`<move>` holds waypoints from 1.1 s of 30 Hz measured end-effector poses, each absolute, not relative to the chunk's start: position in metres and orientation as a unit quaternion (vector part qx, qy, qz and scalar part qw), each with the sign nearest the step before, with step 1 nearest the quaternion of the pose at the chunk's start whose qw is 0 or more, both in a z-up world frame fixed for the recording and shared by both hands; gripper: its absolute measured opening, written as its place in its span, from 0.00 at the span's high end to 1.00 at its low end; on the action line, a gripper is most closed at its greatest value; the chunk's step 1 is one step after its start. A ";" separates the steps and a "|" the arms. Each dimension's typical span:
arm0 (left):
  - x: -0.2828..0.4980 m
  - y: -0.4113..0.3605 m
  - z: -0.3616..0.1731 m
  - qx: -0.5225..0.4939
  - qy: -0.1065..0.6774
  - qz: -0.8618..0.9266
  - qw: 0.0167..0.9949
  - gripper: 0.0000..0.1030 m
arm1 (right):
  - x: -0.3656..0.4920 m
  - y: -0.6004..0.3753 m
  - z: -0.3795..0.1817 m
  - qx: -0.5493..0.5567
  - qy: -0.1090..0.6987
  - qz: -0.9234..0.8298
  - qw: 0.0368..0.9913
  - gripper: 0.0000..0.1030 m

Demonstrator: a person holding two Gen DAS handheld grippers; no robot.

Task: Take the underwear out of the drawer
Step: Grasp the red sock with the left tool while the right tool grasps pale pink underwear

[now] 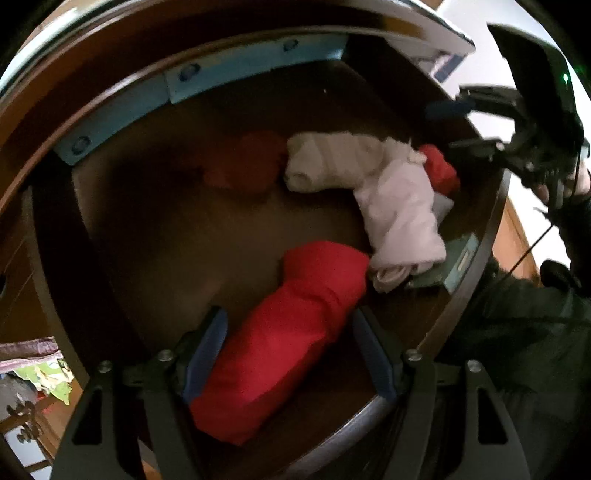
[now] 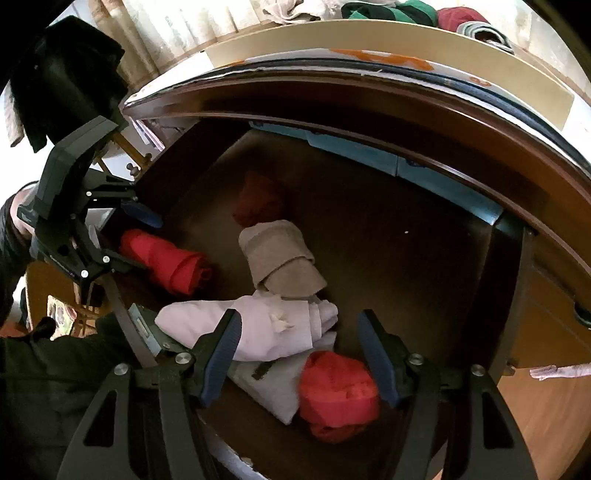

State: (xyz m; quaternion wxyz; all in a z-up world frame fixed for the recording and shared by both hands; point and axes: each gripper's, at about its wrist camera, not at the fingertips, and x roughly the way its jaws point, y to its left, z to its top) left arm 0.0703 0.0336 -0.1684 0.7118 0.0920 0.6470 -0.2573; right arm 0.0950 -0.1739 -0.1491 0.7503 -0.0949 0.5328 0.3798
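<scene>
The brown wooden drawer (image 1: 166,240) (image 2: 406,277) is pulled out and holds several rolled pieces of underwear. A bright red roll (image 1: 291,332) (image 2: 166,262) lies between the fingers of my left gripper (image 1: 290,354) (image 2: 136,238), which stands open and points down around it. A beige roll (image 1: 325,162) (image 2: 280,258) and a pale pink piece (image 1: 399,218) (image 2: 266,328) lie mid-drawer. A small red bundle (image 1: 439,170) (image 2: 338,395) sits between the spread fingers of my right gripper (image 2: 299,354) (image 1: 454,127), also open. A dark red piece (image 1: 243,162) (image 2: 258,199) lies at the back.
A white folded cloth (image 2: 277,391) lies under the small red bundle. Clothes are piled on the dresser top (image 2: 388,11). A person's dark sleeve (image 1: 517,314) is at the drawer's front edge. Colourful fabric (image 1: 40,369) lies low beside the dresser.
</scene>
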 end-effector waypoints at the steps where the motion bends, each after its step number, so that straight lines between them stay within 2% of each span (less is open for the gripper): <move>1: 0.071 0.033 -0.170 0.091 0.651 -0.259 0.707 0.30 | 0.095 -0.174 -0.150 -0.099 0.532 0.382 0.750 0.35; 8: 0.082 0.031 -0.182 0.066 0.678 -0.280 0.677 0.28 | 0.096 -0.168 -0.152 -0.133 0.527 0.386 0.745 0.35; 12: 0.089 0.029 -0.190 0.067 0.689 -0.275 0.668 0.31 | 0.095 -0.163 -0.152 -0.150 0.523 0.391 0.742 0.35; 13: 0.090 0.028 -0.191 0.063 0.689 -0.279 0.666 0.37 | 0.095 -0.162 -0.152 -0.156 0.522 0.392 0.741 0.35; 17: 0.087 0.021 -0.189 0.075 0.679 -0.289 0.670 0.46 | 0.093 -0.159 -0.154 -0.175 0.516 0.393 0.740 0.35; 22: 0.079 0.014 -0.179 0.096 0.652 -0.283 0.696 0.67 | 0.095 -0.157 -0.157 -0.193 0.513 0.392 0.739 0.35; 33: 0.093 0.049 -0.149 -0.014 0.577 -0.229 0.784 0.70 | 0.080 -0.142 -0.163 -0.277 0.498 0.433 0.699 0.35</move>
